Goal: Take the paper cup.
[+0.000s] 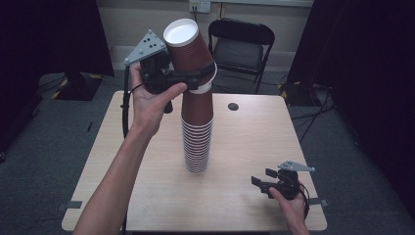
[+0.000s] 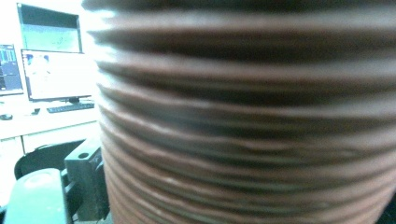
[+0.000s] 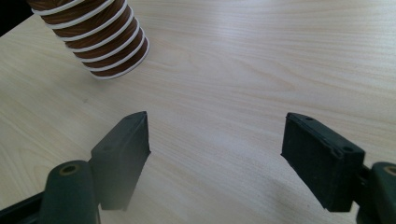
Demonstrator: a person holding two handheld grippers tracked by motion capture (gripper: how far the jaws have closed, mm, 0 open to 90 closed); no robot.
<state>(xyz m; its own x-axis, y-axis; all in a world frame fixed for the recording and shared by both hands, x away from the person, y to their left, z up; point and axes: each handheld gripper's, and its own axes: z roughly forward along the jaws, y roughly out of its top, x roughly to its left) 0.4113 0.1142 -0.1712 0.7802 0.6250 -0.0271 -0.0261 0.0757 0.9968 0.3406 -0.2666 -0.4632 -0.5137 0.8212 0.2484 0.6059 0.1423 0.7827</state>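
- Where our left gripper (image 1: 198, 74) is raised above the desk, its fingers are clamped round the sides of a short stack of brown paper cups (image 1: 188, 49), near that stack's rim end.
- We see this lifted stack tilted, its white bottom (image 1: 180, 32) turned up and towards the left, its rim end just touching or hovering at the top of the tall cup tower (image 1: 197, 132); we cannot tell which.
- From the left gripper view, the ribbed brown wall of the held cups (image 2: 243, 116) sits right against the camera, blurred by closeness.
- Our left hand (image 1: 149, 100) grips the gripper body from below, with the grey three-cornered plate (image 1: 144, 46) above it.
- Our right gripper (image 1: 262, 180) sits low over the near right part of the desk (image 1: 244, 205), its fingers (image 3: 121, 156) spread wide with nothing between them.
- From the right gripper view, bare pale wood lies between the fingers, and the foot of the tower (image 3: 105, 44), with white rims, stands well beyond them to the left.
- We see the tower standing upside down near the middle of the desk, well apart from the right gripper.
- Beyond the desk stands a black folding chair (image 1: 240, 46).
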